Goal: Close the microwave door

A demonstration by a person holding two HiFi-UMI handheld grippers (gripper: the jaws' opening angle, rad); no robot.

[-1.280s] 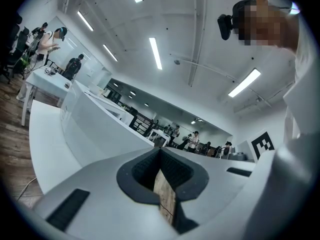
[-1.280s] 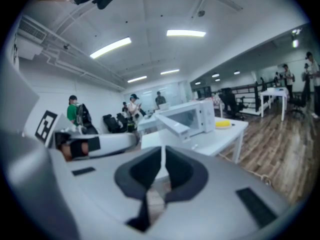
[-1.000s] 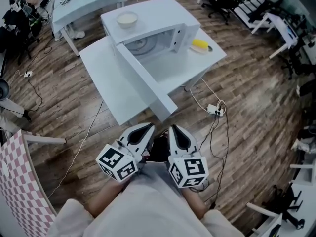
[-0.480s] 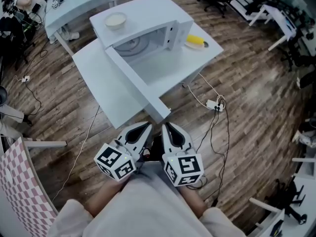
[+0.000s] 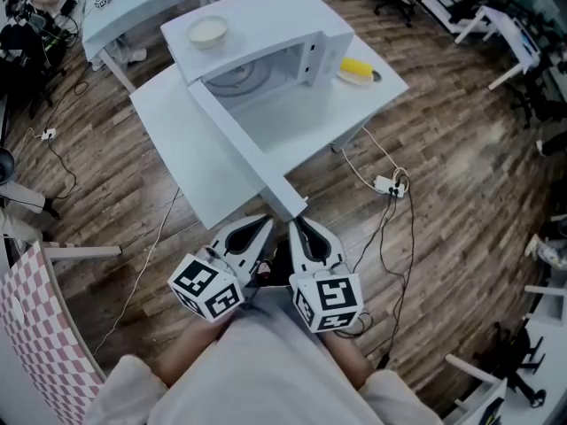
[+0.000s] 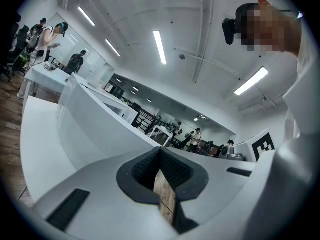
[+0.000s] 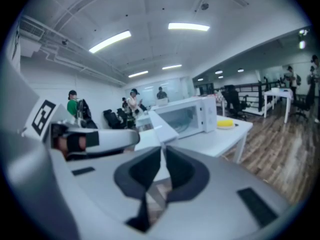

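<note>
The white microwave [image 5: 266, 25] stands on a white table [image 5: 376, 91], and its turntable shows inside. Its door [image 5: 239, 144] is swung wide open, with the free end pointing at me. My left gripper [image 5: 259, 230] and right gripper [image 5: 299, 230] hang side by side just short of the door's end, touching nothing. Both are shut and empty. In the right gripper view, the right gripper [image 7: 162, 151] faces the microwave [image 7: 192, 116] and its door [image 7: 161, 126]. In the left gripper view, the left gripper [image 6: 160, 151] sits below the door's broad white panel [image 6: 95, 131].
A bowl [image 5: 205, 31] rests on top of the microwave. A yellow object [image 5: 357, 71] lies on the table to its right. A power strip with cables [image 5: 390, 184] lies on the wood floor. Another table [image 5: 142, 3] stands at the back left, a checkered board [image 5: 31, 326] at the near left.
The view has drawn slightly nearer the table, so the door's free end now sits just ahead of the gripper tips. Both grippers stay shut and close together.
</note>
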